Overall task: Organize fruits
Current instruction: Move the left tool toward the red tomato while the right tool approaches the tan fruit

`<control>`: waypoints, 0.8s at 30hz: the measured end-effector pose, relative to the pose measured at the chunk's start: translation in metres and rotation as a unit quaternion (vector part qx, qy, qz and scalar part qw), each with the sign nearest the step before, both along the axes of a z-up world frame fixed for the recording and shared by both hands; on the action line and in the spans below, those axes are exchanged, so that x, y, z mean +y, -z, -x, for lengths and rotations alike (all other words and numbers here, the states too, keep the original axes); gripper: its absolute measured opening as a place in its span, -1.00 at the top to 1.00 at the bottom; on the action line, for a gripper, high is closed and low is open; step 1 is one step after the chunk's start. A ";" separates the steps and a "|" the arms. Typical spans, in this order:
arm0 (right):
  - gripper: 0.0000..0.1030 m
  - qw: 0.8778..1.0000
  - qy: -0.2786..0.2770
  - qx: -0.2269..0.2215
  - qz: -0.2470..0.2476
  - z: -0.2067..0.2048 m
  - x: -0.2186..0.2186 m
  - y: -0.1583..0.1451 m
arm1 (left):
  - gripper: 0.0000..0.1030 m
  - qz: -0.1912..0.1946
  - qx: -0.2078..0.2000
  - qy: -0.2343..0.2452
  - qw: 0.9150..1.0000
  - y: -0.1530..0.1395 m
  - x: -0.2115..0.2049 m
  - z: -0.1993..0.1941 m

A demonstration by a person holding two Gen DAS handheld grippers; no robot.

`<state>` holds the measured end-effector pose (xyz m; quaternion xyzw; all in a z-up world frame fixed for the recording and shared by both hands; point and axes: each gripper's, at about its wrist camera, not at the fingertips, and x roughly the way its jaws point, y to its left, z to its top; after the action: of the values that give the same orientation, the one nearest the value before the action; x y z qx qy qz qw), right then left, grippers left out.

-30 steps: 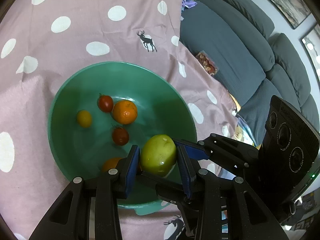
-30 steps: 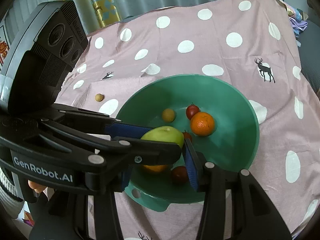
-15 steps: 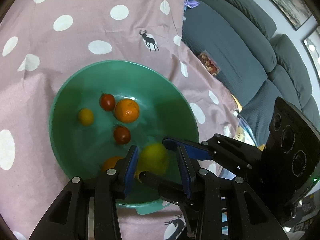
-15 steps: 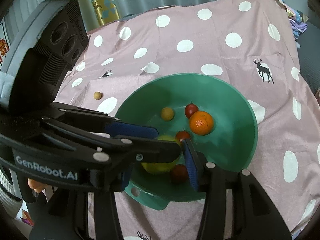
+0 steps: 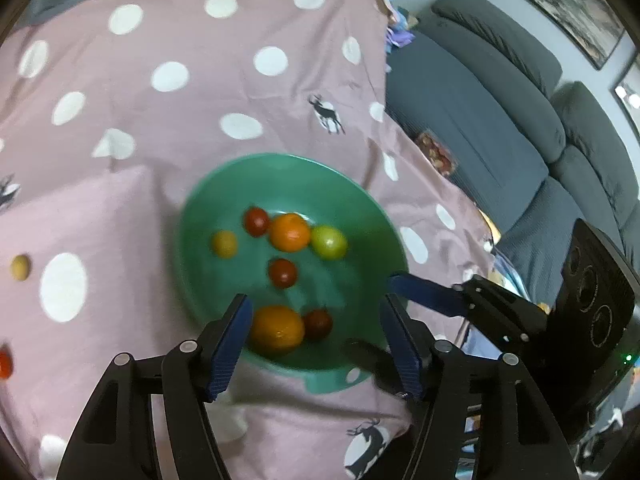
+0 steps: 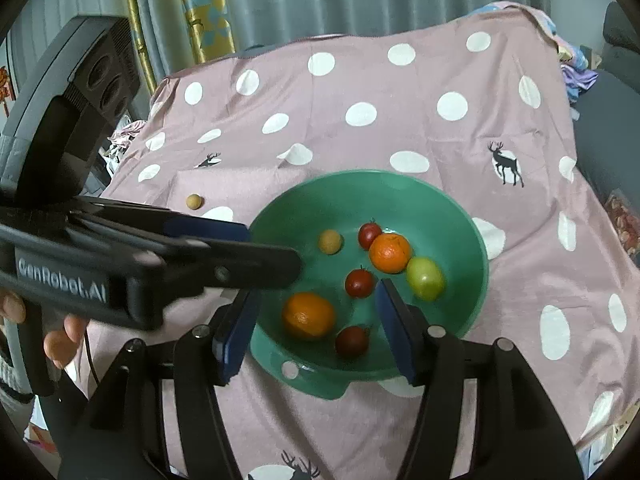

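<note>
The green fruit lies in the green bowl, in the middle right of the right wrist view, touching the orange beside it. It looks smooth, round and firm, so I think it would roll or slip if I squeezed it off-center. I would take it across its fat middle, with a soft squeeze so it does not bruise.

The bowl also holds a second orange near the front, 3 small red tomatoes, one of them in the middle, and 1 small yellow fruit at the back. The tomatoes look soft and thin-skinned, so I would pinch them very gently.

My left gripper sits at the lower middle of its own view. Its jaws are opening, and nothing is between them. My right gripper is at the lower middle of its view, jaws also opening, and it holds nothing.

Outside the bowl, on the pink spotted cloth, I see 1 small yellow fruit at the left of the left wrist view and a bit of a red one at the lower left edge. I judge these light and easy to roll away.
</note>
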<state>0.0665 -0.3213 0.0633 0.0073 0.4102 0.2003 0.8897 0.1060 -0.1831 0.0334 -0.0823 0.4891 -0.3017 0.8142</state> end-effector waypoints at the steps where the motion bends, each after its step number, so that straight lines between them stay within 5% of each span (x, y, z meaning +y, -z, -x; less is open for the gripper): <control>1: -0.23 1.000 0.002 -0.004 0.002 0.003 0.001 -0.003 | -0.37 -0.002 -0.004 -0.006 1.000 -0.002 0.004 0.003; 8: -0.45 0.999 0.010 -0.038 0.018 0.023 0.010 -0.025 | -0.40 -0.017 -0.016 -0.056 0.998 -0.007 0.041 0.021; 12: -0.57 0.998 0.011 -0.052 0.020 0.031 0.016 -0.035 | -0.90 -0.017 -0.026 -0.086 0.996 -0.009 0.065 0.032; 24: -0.59 0.997 -0.022 -0.075 0.015 0.047 0.052 -0.057 | -0.90 -0.035 -0.045 -0.146 0.988 -0.006 0.133 0.068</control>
<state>0.0191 -0.2691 0.1203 -0.0295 0.3452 0.2135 0.9134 0.0385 -0.0502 0.0397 -0.1109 0.4452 -0.1663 0.8728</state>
